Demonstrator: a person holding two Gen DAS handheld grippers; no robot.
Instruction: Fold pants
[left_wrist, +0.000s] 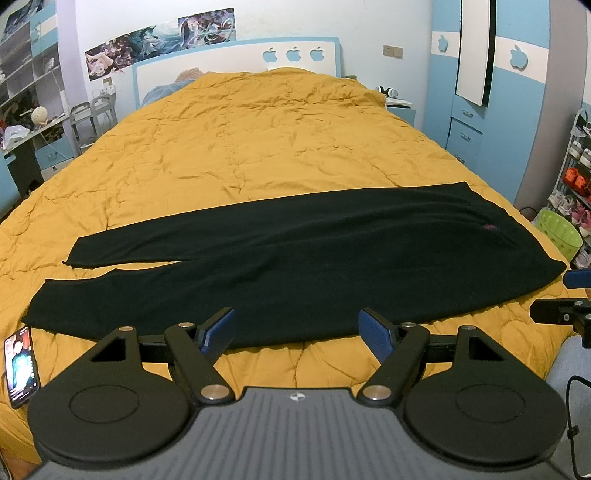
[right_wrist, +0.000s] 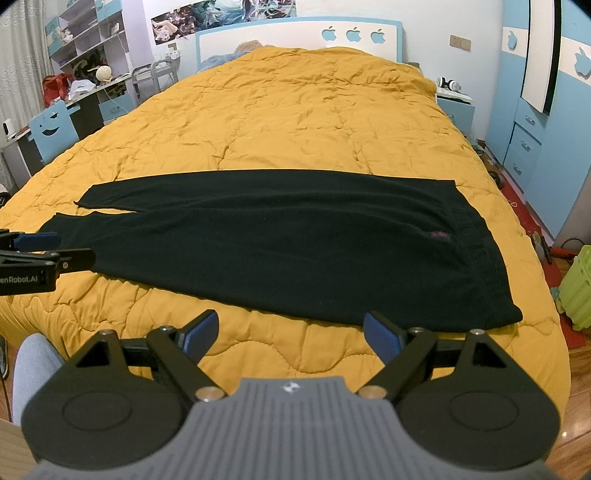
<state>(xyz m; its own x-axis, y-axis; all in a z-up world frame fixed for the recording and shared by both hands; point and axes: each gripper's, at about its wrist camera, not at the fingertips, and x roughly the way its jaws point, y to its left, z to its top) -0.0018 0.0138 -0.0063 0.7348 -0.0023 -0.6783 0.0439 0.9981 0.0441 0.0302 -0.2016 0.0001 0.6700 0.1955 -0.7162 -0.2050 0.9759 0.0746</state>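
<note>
Black pants (left_wrist: 295, 266) lie flat across the near end of the bed (left_wrist: 258, 147), on a mustard quilted cover; waistband toward the right, two legs running left, slightly parted at the cuffs. Fabric looks matte, soft knit, nearly wrinkle-free; a small reddish mark near the waist. Laid out lengthwise, presumably so each end is reachable from the near edge. Left tongs (left_wrist: 297, 330) spread, holding nothing, poised over the near hem at mid-leg. Right tongs (right_wrist: 291, 334) likewise spread and empty, near the waistband corner. A phone (left_wrist: 21, 365) rests at the bed's left edge. No fold begun yet, by my reading.
</note>
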